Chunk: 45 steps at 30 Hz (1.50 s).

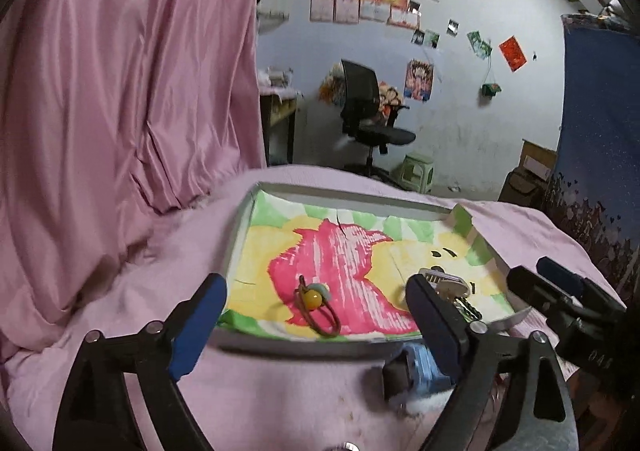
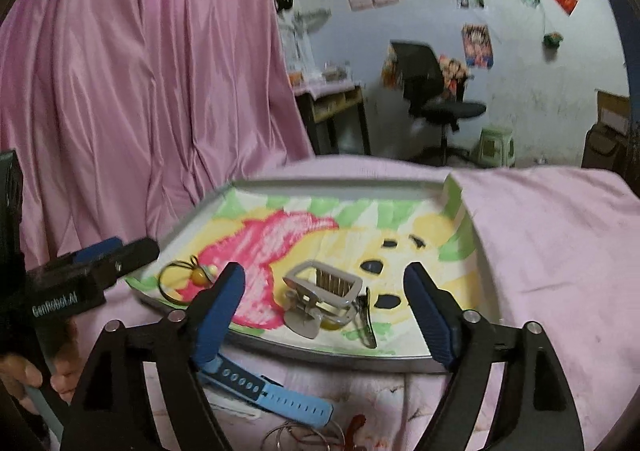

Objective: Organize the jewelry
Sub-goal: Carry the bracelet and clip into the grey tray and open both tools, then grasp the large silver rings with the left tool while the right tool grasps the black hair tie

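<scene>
- Right wrist view: nearest, a blue watch strap [image 2: 280, 397] is lying on the pink bedspread [image 2: 560, 251], with thin wire rings [image 2: 304, 437] and something small and red [image 2: 356, 423] just beside it at the near edge.
- The right tool [image 2: 324, 311] is hovering released, its jaws standing wide and gripping nothing.
- Between its blue pads [image 2: 218, 311], a beige hair claw clip [image 2: 320, 297] is lying in the tray [image 2: 320, 355] on a coloured drawing, touching a slim dark clip [image 2: 368, 321] to its right.
- Farther left in the tray, a brown hair tie with a yellow bead [image 2: 188, 277] is resting near the rim.
- Left wrist view: the left tool [image 1: 316, 313] is also hanging released, jaws wide, with the hair tie lying loose between them on the drawing.
- A hand [image 2: 24, 375] is gripping the left tool's handle at the left edge.
- Far behind, a pink curtain [image 1: 120, 71], a black office chair [image 1: 368, 111] and a green stool [image 1: 418, 171] are standing by the wall.
</scene>
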{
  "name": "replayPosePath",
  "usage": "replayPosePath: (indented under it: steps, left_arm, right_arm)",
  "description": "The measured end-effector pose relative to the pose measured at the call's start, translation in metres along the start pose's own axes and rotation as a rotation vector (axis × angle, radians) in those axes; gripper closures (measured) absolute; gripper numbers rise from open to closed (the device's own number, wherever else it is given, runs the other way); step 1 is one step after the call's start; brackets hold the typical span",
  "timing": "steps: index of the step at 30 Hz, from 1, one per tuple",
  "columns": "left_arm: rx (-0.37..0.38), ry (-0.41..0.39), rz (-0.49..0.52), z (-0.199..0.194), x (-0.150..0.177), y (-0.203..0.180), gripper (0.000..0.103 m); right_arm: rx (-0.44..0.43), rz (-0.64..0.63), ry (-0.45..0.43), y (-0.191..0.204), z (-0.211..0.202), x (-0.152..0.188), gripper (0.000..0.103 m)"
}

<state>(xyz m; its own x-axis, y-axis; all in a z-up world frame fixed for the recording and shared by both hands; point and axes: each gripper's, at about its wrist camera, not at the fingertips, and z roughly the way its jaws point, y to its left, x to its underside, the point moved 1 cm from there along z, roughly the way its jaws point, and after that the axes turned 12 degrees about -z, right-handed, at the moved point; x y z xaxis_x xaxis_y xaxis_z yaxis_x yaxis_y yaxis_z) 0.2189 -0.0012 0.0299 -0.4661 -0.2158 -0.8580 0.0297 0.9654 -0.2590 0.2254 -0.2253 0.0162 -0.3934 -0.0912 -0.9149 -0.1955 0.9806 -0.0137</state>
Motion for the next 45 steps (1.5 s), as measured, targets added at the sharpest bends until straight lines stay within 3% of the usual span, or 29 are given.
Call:
replayPosePath:
  steps: [10, 24, 33, 45]
  left_arm:
    - [-0.026, -0.061, 0.033, -0.054, 0.021, 0.009, 0.007]
    - [-0.073, 0.027, 0.101, -0.103, 0.061, 0.011, 0.005]
    - [-0.068, 0.140, 0.053, -0.105, 0.071, 0.020, 0.005]
    - [0.009, 0.296, 0.061, -0.084, 0.085, 0.015, 0.005]
  right_arm:
    - [0.026, -0.056, -0.104, 0.015, -0.060, 0.006, 0.015]
    - [0.032, -0.060, -0.083, 0.026, -0.114, 0.039, 0.014]
    - [0.036, -0.060, -0.003, 0.027, -0.129, 0.064, 0.014]
    - [0.019, -0.009, 0.179, 0.017, -0.098, 0.084, 0.014]
